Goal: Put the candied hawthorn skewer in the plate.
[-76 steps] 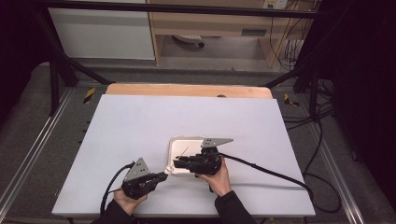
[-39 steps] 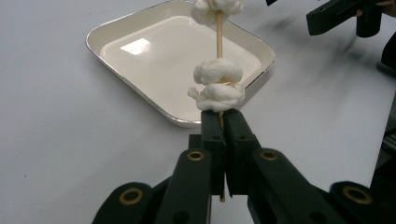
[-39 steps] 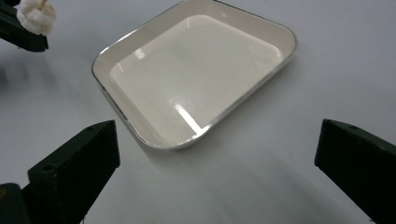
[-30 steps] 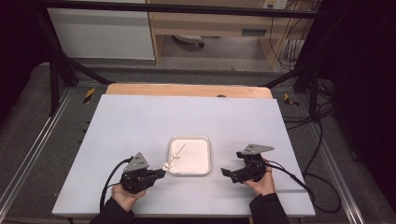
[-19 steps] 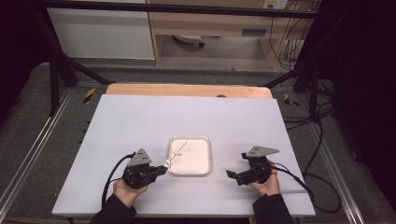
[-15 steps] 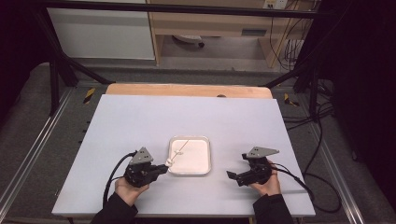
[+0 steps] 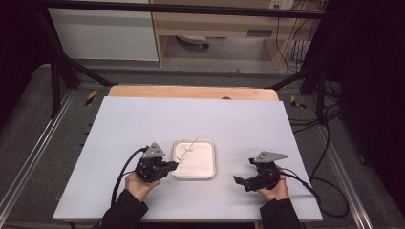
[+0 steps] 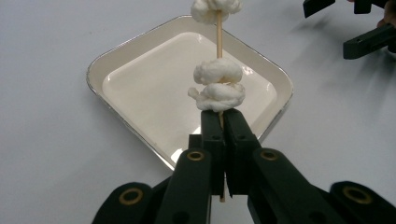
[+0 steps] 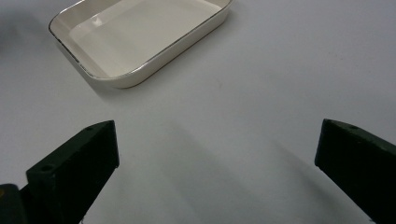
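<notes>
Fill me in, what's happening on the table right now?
A person works two handheld grippers at a white table. The left claw is shut on a thin wooden skewer threaded with white fluffy lumps, holding it out over a cream tray. The tray looks bare. The right claw is open and holds nothing, hovering over the table to the tray's right, apart from it.

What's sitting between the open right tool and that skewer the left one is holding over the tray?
Nothing visible. Bare table lies between the right tool and the tray; the skewer sits clamped in the left tool above it.
</notes>
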